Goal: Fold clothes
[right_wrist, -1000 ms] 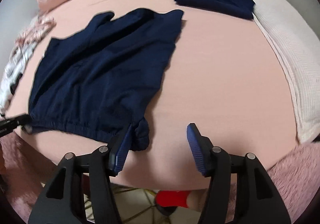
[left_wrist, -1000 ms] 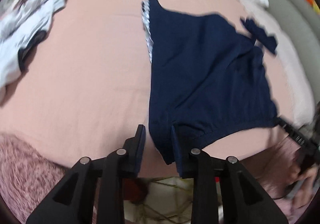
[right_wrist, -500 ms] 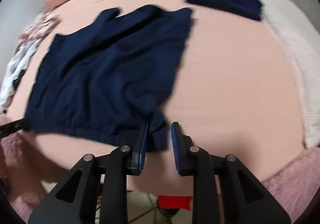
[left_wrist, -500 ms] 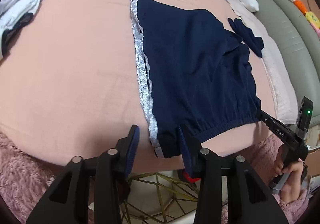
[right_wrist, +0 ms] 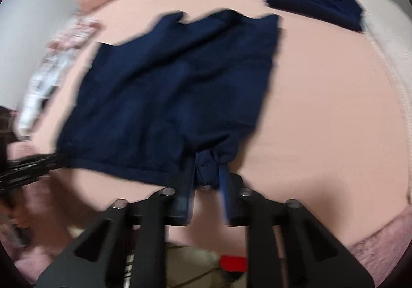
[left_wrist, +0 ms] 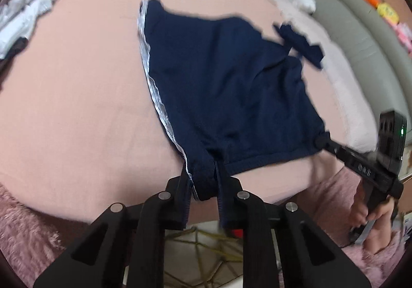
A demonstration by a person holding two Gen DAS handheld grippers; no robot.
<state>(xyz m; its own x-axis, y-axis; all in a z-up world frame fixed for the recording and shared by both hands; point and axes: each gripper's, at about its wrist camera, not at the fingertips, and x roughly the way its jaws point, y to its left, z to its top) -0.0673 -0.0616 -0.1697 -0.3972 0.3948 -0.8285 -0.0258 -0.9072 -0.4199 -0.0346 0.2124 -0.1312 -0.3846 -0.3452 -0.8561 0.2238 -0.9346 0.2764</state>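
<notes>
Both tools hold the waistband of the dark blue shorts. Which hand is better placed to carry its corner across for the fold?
Probably the left. The left tool is closed on the striped corner of the shorts, beside open bed sheet. The right tool grips the other corner, so either could lead.

Navy shorts, silver-white side stripe; peach-pink bedsheet; grey headboard.

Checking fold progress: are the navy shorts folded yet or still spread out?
Spread, not yet folded. The navy shorts lie flat in one layer on the pink bed, with each gripper pinching a waistband corner.
</notes>
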